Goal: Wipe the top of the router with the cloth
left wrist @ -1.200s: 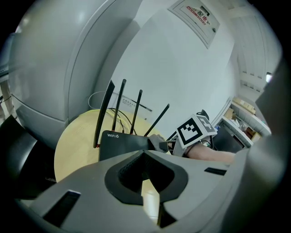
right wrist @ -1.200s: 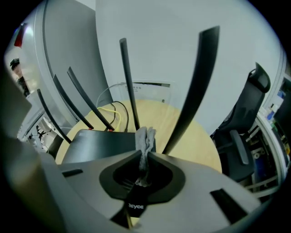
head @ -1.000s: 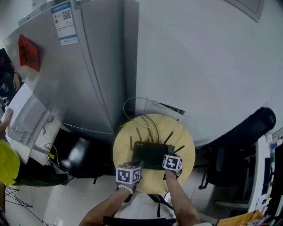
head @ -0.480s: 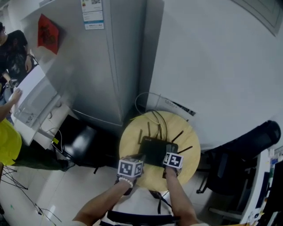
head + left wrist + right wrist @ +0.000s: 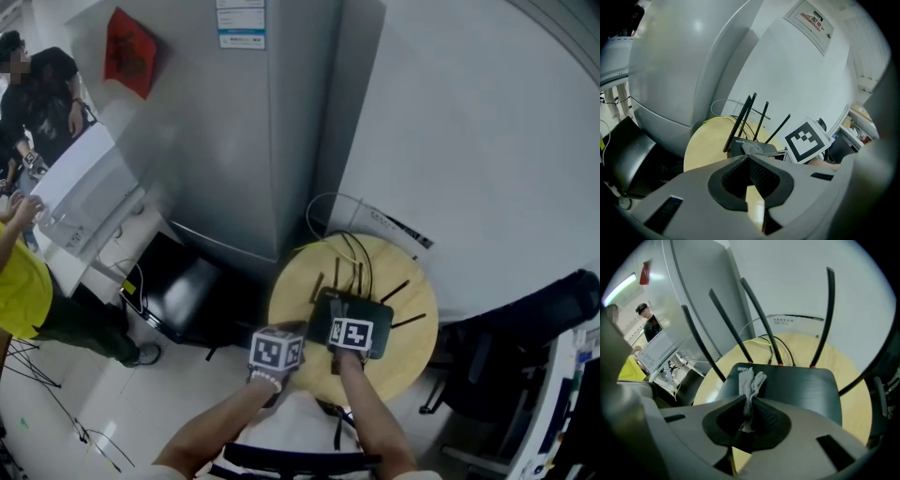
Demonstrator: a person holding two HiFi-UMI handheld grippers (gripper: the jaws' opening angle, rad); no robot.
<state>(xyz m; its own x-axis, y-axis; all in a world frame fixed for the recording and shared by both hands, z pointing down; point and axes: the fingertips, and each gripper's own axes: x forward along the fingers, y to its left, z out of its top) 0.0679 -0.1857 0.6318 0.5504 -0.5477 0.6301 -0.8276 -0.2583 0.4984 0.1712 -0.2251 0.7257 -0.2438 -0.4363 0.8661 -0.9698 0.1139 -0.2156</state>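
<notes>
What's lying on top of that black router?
A grey cloth, pinched in the right gripper, rests on the router. The near edge of the router's top is hidden under the gripper.

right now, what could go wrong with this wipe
Only a narrow strip of cloth pokes past the right tongs, so their hard tips might scrape the router. The antennas stand just beyond the cloth; a forward stroke could knock them. The left tongs are shut on nothing, so the router may slide on the table.
</notes>
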